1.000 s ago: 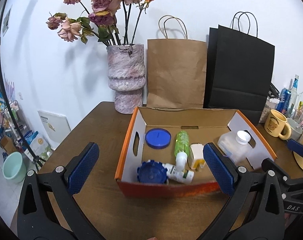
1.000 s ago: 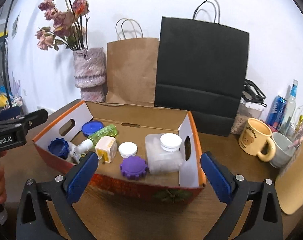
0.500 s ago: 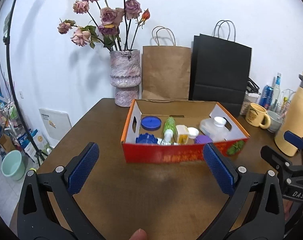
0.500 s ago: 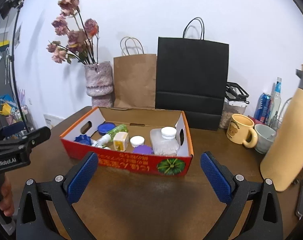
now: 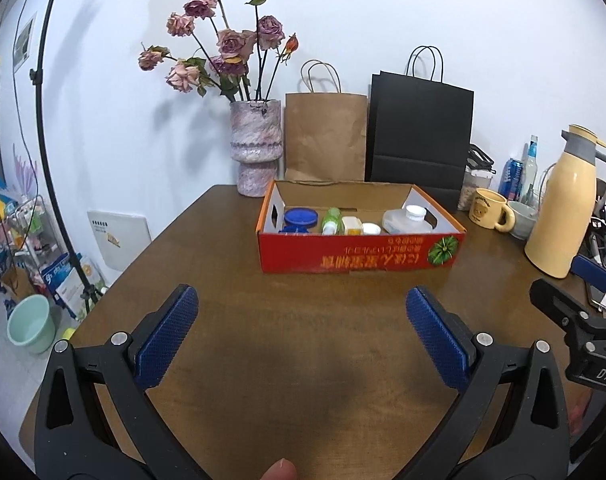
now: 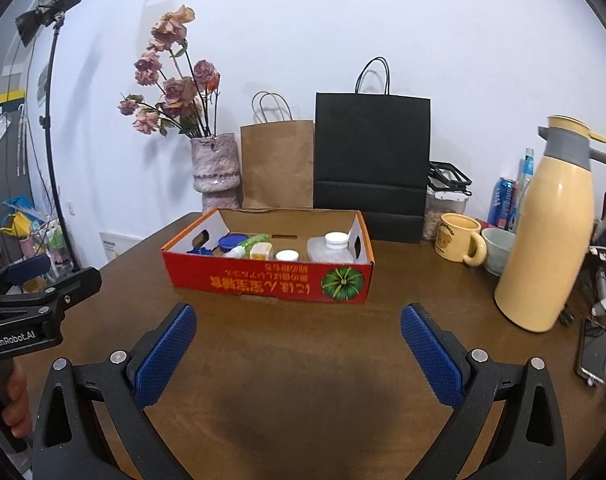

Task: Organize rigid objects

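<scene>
A red cardboard box (image 5: 359, 258) stands on the brown table (image 5: 303, 360), well in front of both grippers. Inside it are a blue lid (image 5: 300, 216), a green bottle (image 5: 330, 219), a yellow-white item (image 5: 352, 225), a white cap (image 5: 370, 229) and a clear jar with a white cap (image 5: 407, 218). The box also shows in the right wrist view (image 6: 269, 276). My left gripper (image 5: 302, 320) is open and empty above the bare table. My right gripper (image 6: 298, 338) is open and empty too.
A vase of dried roses (image 5: 256, 148), a brown paper bag (image 5: 325, 136) and a black bag (image 5: 419, 136) stand behind the box. A yellow mug (image 6: 457, 238), a grey cup (image 6: 497, 246), a cream thermos jug (image 6: 551, 232) and cans stand at the right. A phone (image 6: 595, 356) lies at the right edge.
Both grippers have pulled back and up from the box; the box now looks smaller and farther away. Both stay open and empty.
</scene>
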### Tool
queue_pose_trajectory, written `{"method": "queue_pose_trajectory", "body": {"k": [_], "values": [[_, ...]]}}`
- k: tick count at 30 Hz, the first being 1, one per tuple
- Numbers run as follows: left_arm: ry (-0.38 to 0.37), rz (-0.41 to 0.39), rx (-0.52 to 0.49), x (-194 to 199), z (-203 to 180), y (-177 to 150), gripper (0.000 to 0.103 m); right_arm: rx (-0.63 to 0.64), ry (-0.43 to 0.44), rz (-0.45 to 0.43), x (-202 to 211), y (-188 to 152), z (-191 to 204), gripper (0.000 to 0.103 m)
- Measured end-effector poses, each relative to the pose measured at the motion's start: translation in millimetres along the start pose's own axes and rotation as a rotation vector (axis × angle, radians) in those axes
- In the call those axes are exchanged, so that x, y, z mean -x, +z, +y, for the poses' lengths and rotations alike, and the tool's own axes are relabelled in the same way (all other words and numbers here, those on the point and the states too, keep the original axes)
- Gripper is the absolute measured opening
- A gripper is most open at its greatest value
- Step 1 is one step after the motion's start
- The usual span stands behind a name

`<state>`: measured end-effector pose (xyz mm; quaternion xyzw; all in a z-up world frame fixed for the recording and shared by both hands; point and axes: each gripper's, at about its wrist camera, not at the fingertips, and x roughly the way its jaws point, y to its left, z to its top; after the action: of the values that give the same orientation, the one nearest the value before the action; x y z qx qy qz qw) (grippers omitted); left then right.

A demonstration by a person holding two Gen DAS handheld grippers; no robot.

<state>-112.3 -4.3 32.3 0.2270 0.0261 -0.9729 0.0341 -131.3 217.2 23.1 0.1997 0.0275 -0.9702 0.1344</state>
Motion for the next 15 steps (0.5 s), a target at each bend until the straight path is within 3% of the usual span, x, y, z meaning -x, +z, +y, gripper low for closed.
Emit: {"method": "queue_pose_trajectory", "body": {"k": [15], "values": [[-0.010, 0.008, -0.002, 25, 1, -22, 0.103, -0.026, 0.004, -0.003, 33, -25, 2, 0.103]]}}
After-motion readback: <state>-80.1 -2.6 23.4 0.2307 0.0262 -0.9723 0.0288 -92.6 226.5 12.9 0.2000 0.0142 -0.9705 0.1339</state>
